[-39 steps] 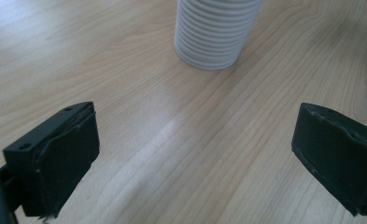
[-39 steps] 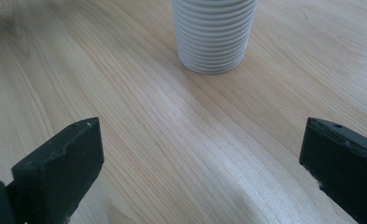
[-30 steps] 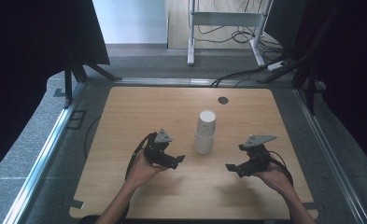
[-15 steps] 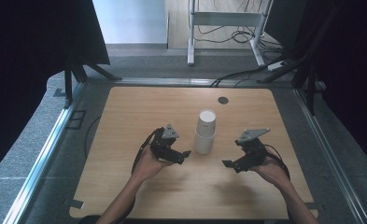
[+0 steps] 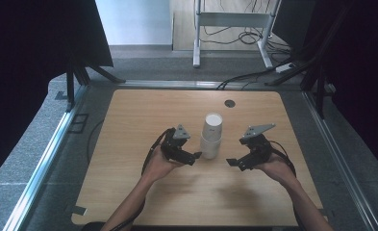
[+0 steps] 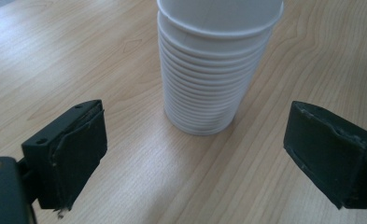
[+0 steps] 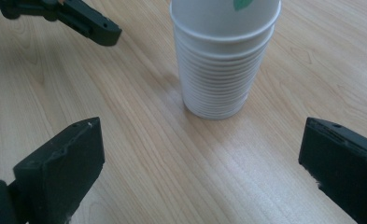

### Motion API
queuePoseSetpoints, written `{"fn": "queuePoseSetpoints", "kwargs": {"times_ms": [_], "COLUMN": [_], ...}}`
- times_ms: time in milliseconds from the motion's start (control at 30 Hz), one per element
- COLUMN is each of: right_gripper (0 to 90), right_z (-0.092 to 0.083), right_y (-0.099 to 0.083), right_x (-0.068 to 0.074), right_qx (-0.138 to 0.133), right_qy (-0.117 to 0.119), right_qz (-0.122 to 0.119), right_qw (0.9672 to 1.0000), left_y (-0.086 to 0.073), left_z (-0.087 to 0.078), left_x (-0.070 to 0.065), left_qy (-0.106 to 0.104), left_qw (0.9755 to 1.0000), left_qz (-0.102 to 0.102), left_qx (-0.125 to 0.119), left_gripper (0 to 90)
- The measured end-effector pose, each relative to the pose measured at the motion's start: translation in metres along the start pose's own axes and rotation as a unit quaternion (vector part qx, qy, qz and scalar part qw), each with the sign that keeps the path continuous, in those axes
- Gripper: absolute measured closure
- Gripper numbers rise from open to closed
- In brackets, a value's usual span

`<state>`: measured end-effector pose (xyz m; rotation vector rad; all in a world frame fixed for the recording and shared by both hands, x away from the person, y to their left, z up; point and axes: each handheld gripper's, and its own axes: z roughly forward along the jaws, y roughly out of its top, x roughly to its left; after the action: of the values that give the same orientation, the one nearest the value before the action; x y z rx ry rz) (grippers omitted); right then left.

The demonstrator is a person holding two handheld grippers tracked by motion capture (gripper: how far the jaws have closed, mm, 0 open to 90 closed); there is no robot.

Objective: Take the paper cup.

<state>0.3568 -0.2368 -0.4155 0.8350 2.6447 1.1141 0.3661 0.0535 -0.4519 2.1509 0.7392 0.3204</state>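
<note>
The tall stack of nested white paper cups [image 5: 211, 136] stands upright mid-way across the pale wooden surface [image 5: 143, 110], between the two hands. It looks light and thin-walled, easy to crush or tip, so a gentle squeeze low on the ribbed rims should suit, or the top cup's rim for peeling one off. The left claw [image 5: 196, 156] sits just beside the base; its jaws have just been closing a little yet stand wide, nothing between them. The right claw [image 5: 231, 162], near on the other side, gapes wide and holds nothing too.
</note>
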Motion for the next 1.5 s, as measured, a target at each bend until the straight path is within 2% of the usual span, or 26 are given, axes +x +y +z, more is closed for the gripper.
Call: {"fn": "queuePoseSetpoints", "kwargs": {"times_ms": [233, 633, 933, 1500], "right_gripper": [0.3, 0.4, 0.7, 11.5], "right_z": [0.0, 0.004, 0.011, 0.012], "right_y": [0.015, 0.038, 0.052, 0.093], "right_x": [-0.004, -0.012, -0.016, -0.02], "right_qx": [0.01, 0.035, 0.059, 0.1], "right_qy": [0.004, 0.004, 0.01, 0.009], "right_qz": [-0.002, -0.011, -0.008, -0.023], "right_qw": [0.9999, 0.9993, 0.9981, 0.9947], "left_y": [0.007, 0.017, 0.024, 0.028], "left_z": [0.009, 0.023, 0.032, 0.041], "left_x": [0.0, 0.001, 0.001, 0.0], "left_qy": [-0.003, -0.016, -0.022, -0.039], "left_qw": [1.0, 0.9998, 0.9995, 0.9985], "left_qz": [0.009, 0.007, 0.009, 0.001], "left_qx": [-0.003, -0.013, -0.02, -0.038], "left_gripper": [6.1, 6.6, 7.3, 13.4]}}
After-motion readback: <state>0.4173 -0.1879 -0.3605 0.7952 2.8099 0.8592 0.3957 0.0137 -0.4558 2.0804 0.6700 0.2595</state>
